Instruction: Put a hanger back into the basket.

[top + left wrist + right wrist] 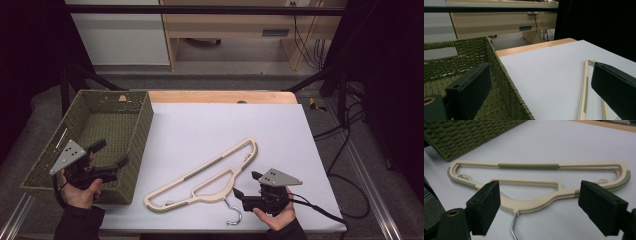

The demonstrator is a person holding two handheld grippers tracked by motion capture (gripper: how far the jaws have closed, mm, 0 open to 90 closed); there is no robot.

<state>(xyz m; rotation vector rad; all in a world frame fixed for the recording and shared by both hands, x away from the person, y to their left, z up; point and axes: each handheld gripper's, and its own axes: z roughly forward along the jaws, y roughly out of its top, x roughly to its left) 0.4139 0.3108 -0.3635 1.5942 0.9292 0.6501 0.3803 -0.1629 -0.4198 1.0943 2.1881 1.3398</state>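
The right tongs (248,186) stand released, jaws spread wide, just short of the cream plastic clothes hanger with grey-green grip strips and a metal hook (205,176). The hanger lies flat on the white sheet covering the desk (210,125). In the right gripper view its neck (517,209) sits straight ahead between the two jaws, with the hook (512,226) pointing back toward the tongs. The left tongs (111,154) are also released and grasp nothing; they hover over the near right corner of the olive-green woven rectangular basket (145,125), and the hanger's far arm (584,92) lies off to their right.

The likeliest trouble, as I judge it, is the grip itself. The hanger lies thin and flat against the sheet, so jaws closing from above may skate over it or pinch only an edge, letting it swing and drop. The wire hook could also snag a jaw or the trailing cable. A long hanger carried at one end may catch on the basket's rim.

The basket appears empty; its woven floor (439,82) shows bare where visible.
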